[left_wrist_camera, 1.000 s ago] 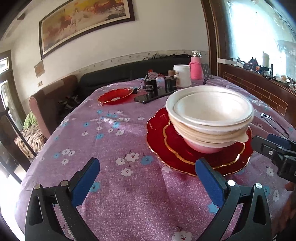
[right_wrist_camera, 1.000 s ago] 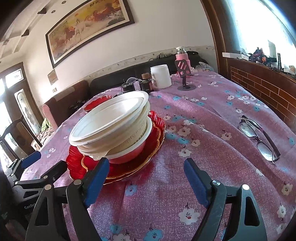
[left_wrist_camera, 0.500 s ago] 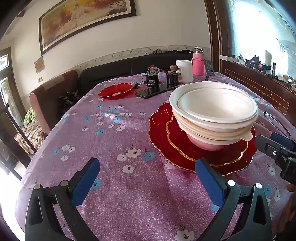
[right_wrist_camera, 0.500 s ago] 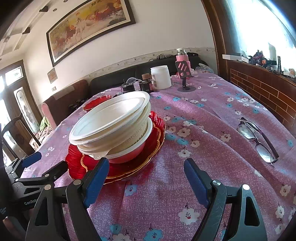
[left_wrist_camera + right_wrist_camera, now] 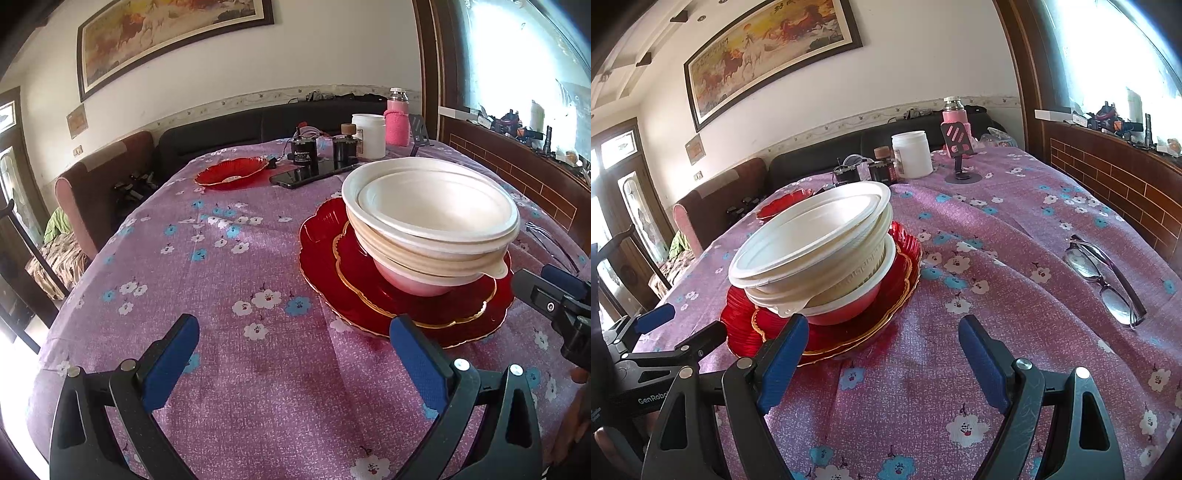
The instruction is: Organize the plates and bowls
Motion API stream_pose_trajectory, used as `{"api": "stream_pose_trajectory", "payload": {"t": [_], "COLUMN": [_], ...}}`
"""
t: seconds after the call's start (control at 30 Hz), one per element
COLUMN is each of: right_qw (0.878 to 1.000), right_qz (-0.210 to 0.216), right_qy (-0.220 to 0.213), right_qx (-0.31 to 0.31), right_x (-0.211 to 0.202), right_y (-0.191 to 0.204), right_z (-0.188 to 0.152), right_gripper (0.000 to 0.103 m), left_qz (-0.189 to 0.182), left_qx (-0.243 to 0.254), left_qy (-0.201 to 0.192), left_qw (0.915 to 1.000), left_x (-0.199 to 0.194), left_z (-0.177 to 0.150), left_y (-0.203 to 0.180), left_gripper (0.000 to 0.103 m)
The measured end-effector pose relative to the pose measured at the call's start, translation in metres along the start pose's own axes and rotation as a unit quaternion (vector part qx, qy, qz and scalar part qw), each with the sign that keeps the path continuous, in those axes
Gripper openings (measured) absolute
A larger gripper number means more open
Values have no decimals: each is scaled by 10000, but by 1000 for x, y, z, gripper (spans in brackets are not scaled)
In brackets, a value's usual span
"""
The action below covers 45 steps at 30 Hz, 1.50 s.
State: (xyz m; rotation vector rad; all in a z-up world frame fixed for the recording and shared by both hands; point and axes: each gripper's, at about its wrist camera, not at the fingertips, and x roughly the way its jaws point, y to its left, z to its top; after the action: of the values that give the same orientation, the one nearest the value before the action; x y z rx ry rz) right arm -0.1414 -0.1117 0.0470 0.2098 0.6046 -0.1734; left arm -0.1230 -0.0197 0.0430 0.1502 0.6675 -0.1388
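A stack of white bowls [image 5: 432,225] [image 5: 820,247] with a pink bowl [image 5: 410,282] at the bottom rests on two nested red gold-rimmed plates [image 5: 373,299] [image 5: 879,328]. A separate red plate [image 5: 231,172] [image 5: 783,203] lies farther back on the table. My left gripper [image 5: 295,354] is open over bare cloth, just left of and in front of the stack. My right gripper [image 5: 882,354] is open too, in front of the stack's right side; its left fingertip overlaps the plates' near rim in that view. Nothing lies between either pair of fingers.
A purple floral tablecloth [image 5: 207,280] covers the table. At the far end stand a white jar [image 5: 368,134], a pink bottle [image 5: 397,122], dark jars [image 5: 304,149], a phone [image 5: 310,173] and a phone stand [image 5: 958,155]. Eyeglasses [image 5: 1104,280] lie to the right. A sofa sits behind.
The left wrist view shifted slightly, so the stack sits a little lower and farther right in it. Both grippers stay open, and the right view is unchanged.
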Motion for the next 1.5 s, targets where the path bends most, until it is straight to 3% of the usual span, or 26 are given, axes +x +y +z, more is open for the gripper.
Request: {"api": "stream_pose_trajectory", "payload": {"t": [1.5], "right_qw": [10000], "right_qz": [-55], "right_qy": [-3], "right_qx": [30], "right_x": [0], "right_y": [-2], "right_z": [0], "right_gripper": [87], "left_qz": [-84], "left_qx": [39], "left_qy": [203], "left_qw": [9998], "left_x": [0], "left_z": [-2], "left_y": [0], "left_gripper": [103]}}
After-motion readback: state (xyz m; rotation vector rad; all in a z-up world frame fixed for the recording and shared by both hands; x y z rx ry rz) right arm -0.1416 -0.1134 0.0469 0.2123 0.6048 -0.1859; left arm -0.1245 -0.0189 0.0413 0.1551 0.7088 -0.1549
